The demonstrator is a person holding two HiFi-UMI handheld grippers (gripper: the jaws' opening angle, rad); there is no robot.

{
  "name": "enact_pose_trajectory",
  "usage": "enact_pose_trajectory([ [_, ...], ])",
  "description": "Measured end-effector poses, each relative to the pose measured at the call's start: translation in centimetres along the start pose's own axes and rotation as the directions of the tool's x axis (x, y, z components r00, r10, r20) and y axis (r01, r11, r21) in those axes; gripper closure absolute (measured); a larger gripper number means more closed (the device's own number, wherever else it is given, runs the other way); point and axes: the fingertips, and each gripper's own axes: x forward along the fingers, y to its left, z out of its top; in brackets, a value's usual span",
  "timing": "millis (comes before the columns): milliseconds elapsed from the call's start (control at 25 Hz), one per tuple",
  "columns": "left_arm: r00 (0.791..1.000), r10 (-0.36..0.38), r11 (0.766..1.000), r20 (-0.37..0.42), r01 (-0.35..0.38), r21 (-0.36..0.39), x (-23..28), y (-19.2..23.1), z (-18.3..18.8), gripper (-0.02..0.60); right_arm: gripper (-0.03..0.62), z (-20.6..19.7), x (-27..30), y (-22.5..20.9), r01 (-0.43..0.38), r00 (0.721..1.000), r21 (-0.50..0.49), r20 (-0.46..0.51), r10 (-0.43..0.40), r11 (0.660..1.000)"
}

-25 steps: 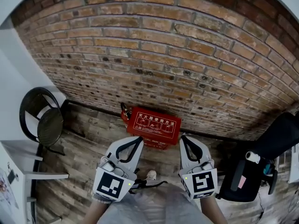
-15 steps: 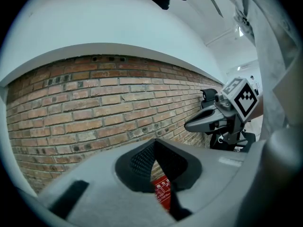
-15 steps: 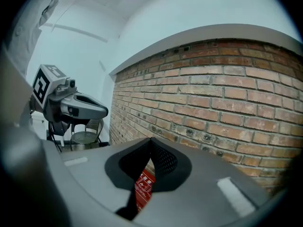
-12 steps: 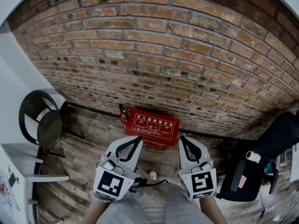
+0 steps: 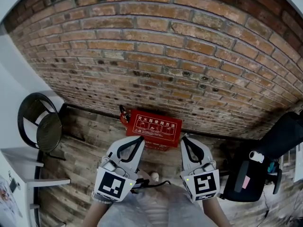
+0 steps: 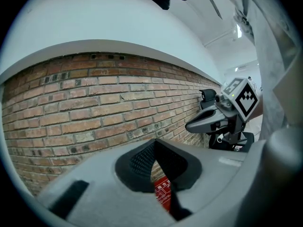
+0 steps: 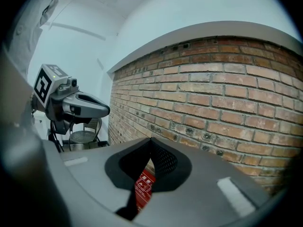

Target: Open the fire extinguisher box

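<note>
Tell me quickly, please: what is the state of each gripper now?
Left gripper: closed, holding nothing.
Right gripper: closed, holding nothing.

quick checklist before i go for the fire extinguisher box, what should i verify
1. Location of the fire extinguisher box: ok, on the floor against the brick wall.
2. Box closed, so opening is yet to do: ok.
3. Nothing in the left gripper: ok, jaws together on nothing.
4. Nothing in the right gripper: ok, jaws together on nothing.
5. Jaws open for a grasp: not ok, both shut.
6. Position of a latch or handle: cannot tell.
</note>
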Motion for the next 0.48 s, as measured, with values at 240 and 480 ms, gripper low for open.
enact_pose_trajectory([
  [240, 1.000, -0.009, 1.000, -0.012, 0.008, -0.020, 0.1, 0.5, -0.8, 0.581, 0.586, -0.4, 0.7, 0.5, 0.000, 1.000, 0.019, -0.017, 0.000, 1.000],
  [480, 1.000, -0.006, 0.999, -0.025, 0.005, -0.050, 0.8, 1.4, -2.3, 0.583, 0.586, -2.3, 1.9, 0.9, -0.020, 0.997, 0.050, -0.077, 0.024, 0.999],
])
